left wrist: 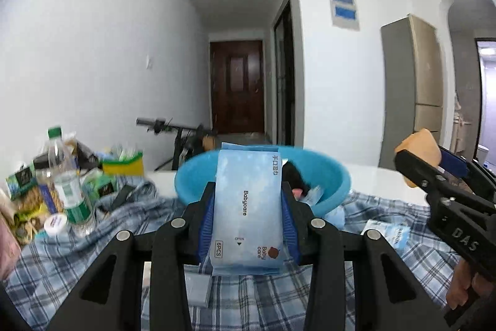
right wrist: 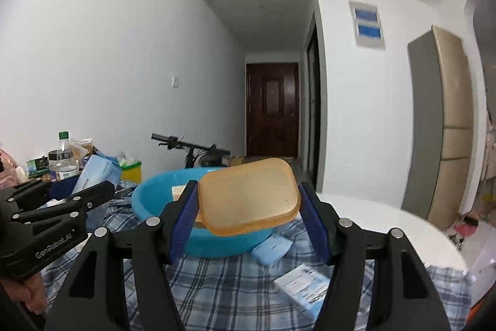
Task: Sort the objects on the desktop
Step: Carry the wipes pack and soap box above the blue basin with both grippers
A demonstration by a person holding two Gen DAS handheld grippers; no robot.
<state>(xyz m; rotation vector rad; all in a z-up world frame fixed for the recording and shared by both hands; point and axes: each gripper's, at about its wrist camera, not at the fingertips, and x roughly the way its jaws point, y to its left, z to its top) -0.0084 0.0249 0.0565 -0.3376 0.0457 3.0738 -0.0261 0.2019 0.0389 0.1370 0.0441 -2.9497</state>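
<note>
Holding both loads clear of the surface, I start at the left of the left wrist view, where a pile of clutter (left wrist: 46, 191) sits at the lower left: a clear water bottle (left wrist: 66, 176) with a green cap, boxes, a yellow sponge-like block (left wrist: 124, 165). It reads as the unsorted heap, parked to one side so the middle stays workable. At the centre of that frame my left gripper (left wrist: 248, 207) has its jaws closed on a pale blue wet-wipe pack (left wrist: 248, 207), pinched across its narrow sides so the flat face stands upright and cannot flop. Just behind it, middle of the frame, the blue basin (left wrist: 334, 179) stands on the plaid cloth (left wrist: 279, 300); it already holds some items, so I judge it is the collecting bin for this kind of thing. At the right edge of the same view my right gripper (left wrist: 415, 163) shows side-on. In its own camera, centre frame, the right gripper (right wrist: 248, 200) has its jaws set moderately wide and clamped on an amber lidded box (right wrist: 248, 196), gripped at its two ends because the body is broad and slick. Lower right there, two small blue-and-white packets (right wrist: 300, 284) lie on the cloth, not yet sorted. Both loads hang in front of the basin, probably bound for it.
</note>
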